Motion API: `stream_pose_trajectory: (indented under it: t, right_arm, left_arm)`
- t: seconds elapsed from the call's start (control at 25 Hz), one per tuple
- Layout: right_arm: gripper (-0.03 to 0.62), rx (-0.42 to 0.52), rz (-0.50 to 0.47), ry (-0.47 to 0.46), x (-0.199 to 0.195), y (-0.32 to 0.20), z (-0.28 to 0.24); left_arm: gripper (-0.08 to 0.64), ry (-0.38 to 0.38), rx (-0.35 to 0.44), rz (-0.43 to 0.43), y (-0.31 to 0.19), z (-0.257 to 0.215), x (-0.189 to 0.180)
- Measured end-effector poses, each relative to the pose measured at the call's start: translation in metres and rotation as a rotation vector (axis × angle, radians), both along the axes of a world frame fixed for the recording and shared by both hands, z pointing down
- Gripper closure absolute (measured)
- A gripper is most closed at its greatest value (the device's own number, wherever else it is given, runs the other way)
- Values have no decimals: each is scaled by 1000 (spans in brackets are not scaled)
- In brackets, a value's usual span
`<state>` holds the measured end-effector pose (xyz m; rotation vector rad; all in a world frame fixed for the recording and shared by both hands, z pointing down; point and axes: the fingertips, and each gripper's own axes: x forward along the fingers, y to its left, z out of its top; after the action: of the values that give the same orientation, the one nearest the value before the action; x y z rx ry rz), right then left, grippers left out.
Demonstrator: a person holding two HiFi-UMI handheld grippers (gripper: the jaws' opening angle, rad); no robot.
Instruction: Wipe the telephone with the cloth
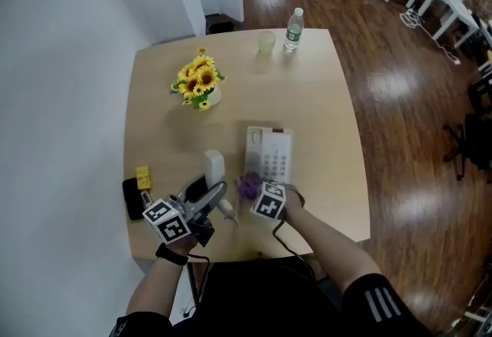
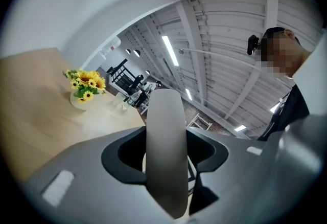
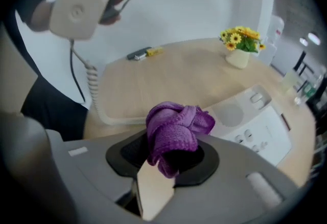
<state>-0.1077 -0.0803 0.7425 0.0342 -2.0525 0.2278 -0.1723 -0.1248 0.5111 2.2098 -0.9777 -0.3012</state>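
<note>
The white telephone base (image 1: 269, 152) lies flat near the table's front edge and shows at the right in the right gripper view (image 3: 255, 120). Its handset (image 1: 214, 167) is lifted off the base, with my left gripper (image 1: 213, 198) shut on it. In the left gripper view the handset (image 2: 164, 131) stands end-on between the jaws. A coiled cord (image 3: 92, 85) hangs down from the handset (image 3: 76, 10). My right gripper (image 1: 251, 192) is shut on a bunched purple cloth (image 1: 247, 187), just left of the base's near end. The cloth (image 3: 176, 131) bulges out between the jaws.
A vase of sunflowers (image 1: 200, 85) stands at the table's mid left. A water bottle (image 1: 294, 28) and a pale cup (image 1: 266, 41) sit at the far edge. A black object (image 1: 133, 198) and a small yellow one (image 1: 144, 176) lie at the left edge.
</note>
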Motion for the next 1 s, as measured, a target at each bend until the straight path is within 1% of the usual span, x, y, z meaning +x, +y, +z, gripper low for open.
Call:
stream_pose_trajectory:
  t: [0.04, 0.08, 0.12, 0.2, 0.28, 0.36, 0.48, 0.56, 0.68, 0.8, 0.88, 1.0]
  right_arm:
    - [453, -64, 12, -40, 0, 8, -8]
    - [452, -102, 27, -80, 2, 15, -16]
    - [451, -114, 51, -118, 5, 21, -24]
    - [451, -110, 127, -198, 16, 30, -45]
    - [451, -90, 205, -272, 30, 37, -66]
    - [451, -45, 265, -323, 50, 42, -84]
    - [449, 4, 362, -367, 86, 43, -107]
    - [449, 28, 407, -388, 105, 44, -120]
    - [449, 73, 450, -412, 126, 46, -139]
    - [449, 94, 500, -448, 138, 52, -155]
    - [449, 100, 526, -467, 143, 57, -163]
    - [449, 101, 541, -486, 147, 68, -169]
  left_arm:
    - [341, -2, -2, -4, -3, 6, -1]
    - [342, -3, -9, -9, -5, 14, -1]
    - [341, -8, -26, -17, -9, 23, -1]
    - [341, -48, -85, -39, -17, 44, 0]
    - [341, -113, -144, -58, -26, 68, 5]
    - [341, -191, -190, -67, -36, 91, 14]
    - [342, -329, -241, -72, -51, 120, 31]
    - [342, -397, -274, -91, -62, 137, 39]
    - [342, -470, -311, -126, -79, 154, 52]
    - [342, -541, -348, -149, -90, 168, 60]
    - [342, -572, -375, -172, -97, 176, 62]
    - [342, -613, -415, -198, -108, 189, 64]
